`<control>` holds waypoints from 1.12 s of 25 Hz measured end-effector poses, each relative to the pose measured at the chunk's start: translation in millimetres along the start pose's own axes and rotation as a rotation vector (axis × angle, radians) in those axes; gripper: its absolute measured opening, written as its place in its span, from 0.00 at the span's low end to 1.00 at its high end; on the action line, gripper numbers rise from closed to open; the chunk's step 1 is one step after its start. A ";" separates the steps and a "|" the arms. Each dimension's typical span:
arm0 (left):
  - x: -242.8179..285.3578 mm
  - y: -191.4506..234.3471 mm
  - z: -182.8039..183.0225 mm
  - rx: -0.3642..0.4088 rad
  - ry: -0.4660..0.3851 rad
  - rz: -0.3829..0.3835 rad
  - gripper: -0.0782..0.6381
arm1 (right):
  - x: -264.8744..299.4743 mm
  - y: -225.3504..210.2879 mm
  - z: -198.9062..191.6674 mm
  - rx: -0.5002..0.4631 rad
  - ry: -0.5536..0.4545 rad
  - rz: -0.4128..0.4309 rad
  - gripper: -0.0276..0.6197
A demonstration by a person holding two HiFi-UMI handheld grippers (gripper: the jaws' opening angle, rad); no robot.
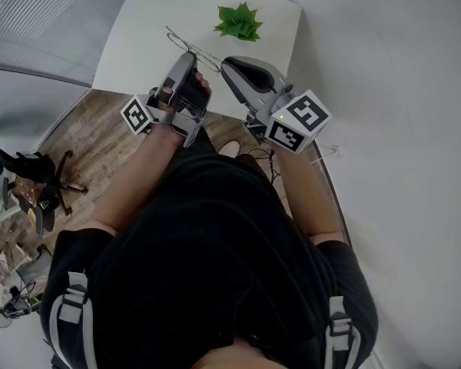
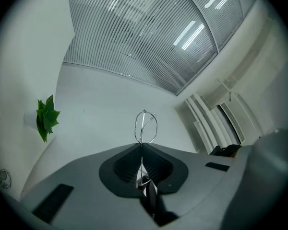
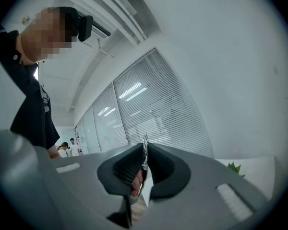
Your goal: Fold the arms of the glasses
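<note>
Above the table point(image 1: 138, 37), left hand-held gripper point(image 1: 192, 58) and right hand-held gripper point(image 1: 229, 68) pinch the glasses point(image 2: 144, 126) (wire-framed).

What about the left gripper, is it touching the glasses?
Touching. The left gripper view shows the left gripper clamped on the thin wire glasses.

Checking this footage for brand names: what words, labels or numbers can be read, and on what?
None can be read.
Marker cubes: only black-and-white square patterns, no letters.
White print on the person's shirt: too small and blurred to read.
</note>
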State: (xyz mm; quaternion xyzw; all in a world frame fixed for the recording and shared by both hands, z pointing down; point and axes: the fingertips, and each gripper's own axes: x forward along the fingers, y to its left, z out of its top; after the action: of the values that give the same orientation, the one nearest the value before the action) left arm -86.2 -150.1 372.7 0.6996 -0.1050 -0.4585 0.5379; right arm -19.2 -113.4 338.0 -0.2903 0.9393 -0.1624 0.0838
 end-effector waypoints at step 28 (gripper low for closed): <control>3.0 7.5 9.0 0.013 -0.007 0.015 0.13 | -38.4 -33.9 18.1 -0.341 -0.043 -0.224 0.11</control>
State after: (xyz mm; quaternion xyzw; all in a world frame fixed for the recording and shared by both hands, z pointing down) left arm -88.8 -160.9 377.5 0.7007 -0.1151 -0.4563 0.5362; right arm 34.3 -122.4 335.5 -0.4063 0.9131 -0.0033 0.0348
